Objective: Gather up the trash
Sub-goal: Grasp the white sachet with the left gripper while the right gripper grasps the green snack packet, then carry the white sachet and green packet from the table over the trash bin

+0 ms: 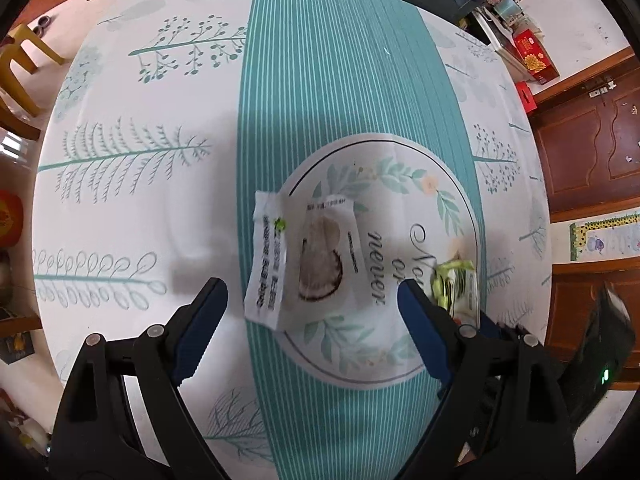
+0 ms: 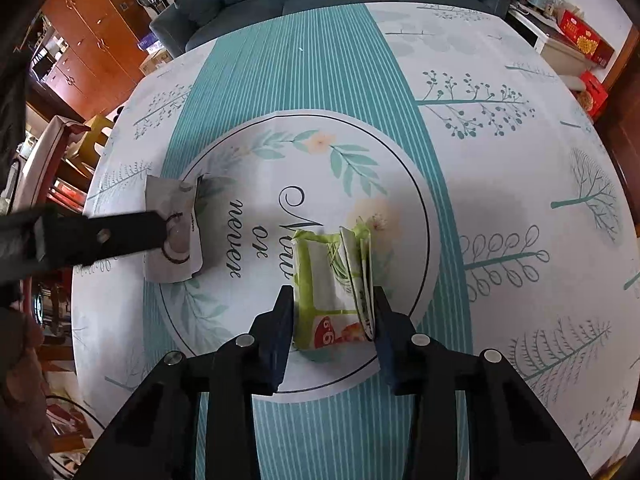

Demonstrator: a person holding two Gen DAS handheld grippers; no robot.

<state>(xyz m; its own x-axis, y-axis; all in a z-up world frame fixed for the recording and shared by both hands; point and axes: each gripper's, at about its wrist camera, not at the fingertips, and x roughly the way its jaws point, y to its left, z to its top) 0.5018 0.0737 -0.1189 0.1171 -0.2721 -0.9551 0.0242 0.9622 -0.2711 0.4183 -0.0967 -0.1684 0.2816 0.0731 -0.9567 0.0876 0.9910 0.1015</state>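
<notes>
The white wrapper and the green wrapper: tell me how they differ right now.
The white wrapper lies flat on the tablecloth; the green wrapper is folded and bunched up. The white wrapper sits untouched under the open left gripper; the green wrapper is squeezed in the right gripper. White shows a brown round picture and black print; green has lime edges and a red patch. Both are empty snack packets on the printed circle.

Lighting: bright, even daylight; soft shadows fell on the surface (image 1: 168,208) beyond the jaws. Fisheye bending at edges, dark corners, slight motion blur.
</notes>
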